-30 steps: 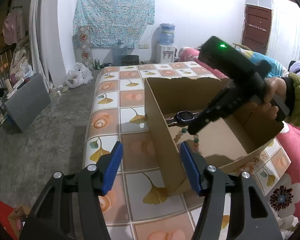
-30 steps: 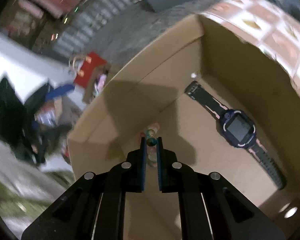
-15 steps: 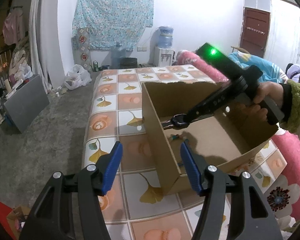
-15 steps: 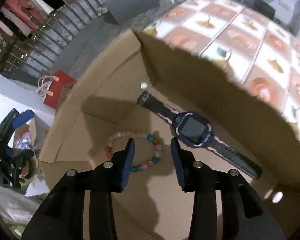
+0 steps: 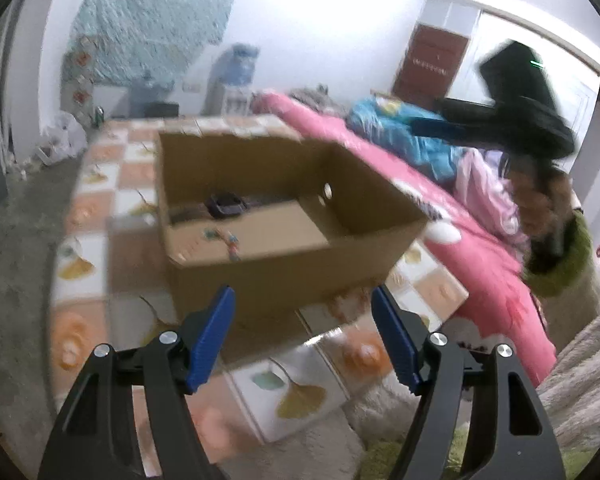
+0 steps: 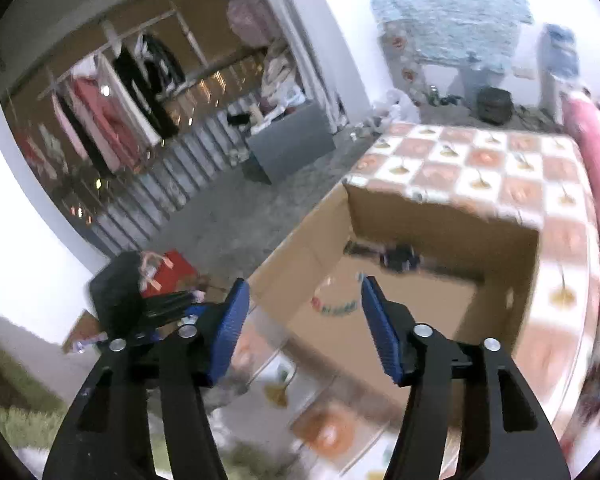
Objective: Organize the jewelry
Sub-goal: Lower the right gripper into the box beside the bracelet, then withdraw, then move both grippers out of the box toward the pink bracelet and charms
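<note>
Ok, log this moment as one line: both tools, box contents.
left tool: opening, empty | right tool: opening, empty, above box | cardboard box: bead bracelet and watch on floor

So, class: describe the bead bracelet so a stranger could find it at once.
Find the open cardboard box on the tiled cloth. On its floor, near the front wall, lies the bracelet, a loop of coloured beads, unlike the dark watch beyond it.

We see our right gripper point(image 6: 303, 316) above the cardboard box point(image 6: 431, 220), its jaws opening and empty; inside the box lie a bead bracelet point(image 6: 335, 307) and a dark watch point(image 6: 399, 257).
</note>
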The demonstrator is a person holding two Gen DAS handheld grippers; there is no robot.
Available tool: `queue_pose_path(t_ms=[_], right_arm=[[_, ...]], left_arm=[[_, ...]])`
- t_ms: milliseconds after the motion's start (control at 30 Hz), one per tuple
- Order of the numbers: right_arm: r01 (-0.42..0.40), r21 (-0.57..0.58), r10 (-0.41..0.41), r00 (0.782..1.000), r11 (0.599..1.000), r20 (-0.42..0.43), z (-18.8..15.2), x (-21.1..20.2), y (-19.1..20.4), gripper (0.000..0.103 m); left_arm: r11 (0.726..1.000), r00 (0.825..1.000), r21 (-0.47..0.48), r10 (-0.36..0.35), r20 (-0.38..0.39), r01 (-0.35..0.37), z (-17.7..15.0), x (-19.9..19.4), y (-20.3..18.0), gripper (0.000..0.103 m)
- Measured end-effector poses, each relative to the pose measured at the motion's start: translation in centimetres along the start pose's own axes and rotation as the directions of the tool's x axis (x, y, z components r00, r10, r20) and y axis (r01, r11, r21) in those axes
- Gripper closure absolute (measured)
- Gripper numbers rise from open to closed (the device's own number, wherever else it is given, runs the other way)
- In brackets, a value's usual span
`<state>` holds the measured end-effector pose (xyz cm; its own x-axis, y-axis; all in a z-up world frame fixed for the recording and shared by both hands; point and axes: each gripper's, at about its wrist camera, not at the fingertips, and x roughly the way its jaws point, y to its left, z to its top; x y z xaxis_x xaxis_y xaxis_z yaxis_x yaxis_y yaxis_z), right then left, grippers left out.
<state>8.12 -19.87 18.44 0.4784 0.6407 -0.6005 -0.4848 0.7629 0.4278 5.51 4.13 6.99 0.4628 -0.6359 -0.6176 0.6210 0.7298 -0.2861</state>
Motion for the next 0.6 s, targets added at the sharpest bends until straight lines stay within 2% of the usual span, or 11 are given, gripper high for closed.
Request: queue_pose_path(t_ms=[133,267,400,600], right_arm=[[0.021,0.145,-0.023,1.0,0.989,0.01,-5.6,-1.2,-2.0,0.045],[0.06,0.324,-0.055,0.998,0.944,-0.024,-9.1,-0.9,-5.9,0.045],[0.131,0.394,-0.117,0.991,0.91,-0.058,-9.6,-0.2,-8.6,0.05],[0.089,0.424,-0.101,0.995,0.901,0.006,-9.5,-0.7,-10.0,0.05]], left_arm=[[0.998,0.998,-0.054,-0.023,-0.058,0.02,0.0,3.2,-0.5,0.034],[0.997,0.998,-0.078,-0.001,-0.065,-0.005,0.6,4.7,-0.6,0.034],[0.993,0.998,-0.117,0.029,-0.058,-0.035,1.2,5.8,-0.3,0.033],[0.983,0.996,-0.162,0.076,-0.043,-0.082,1.5,5.9,0.2,0.033]])
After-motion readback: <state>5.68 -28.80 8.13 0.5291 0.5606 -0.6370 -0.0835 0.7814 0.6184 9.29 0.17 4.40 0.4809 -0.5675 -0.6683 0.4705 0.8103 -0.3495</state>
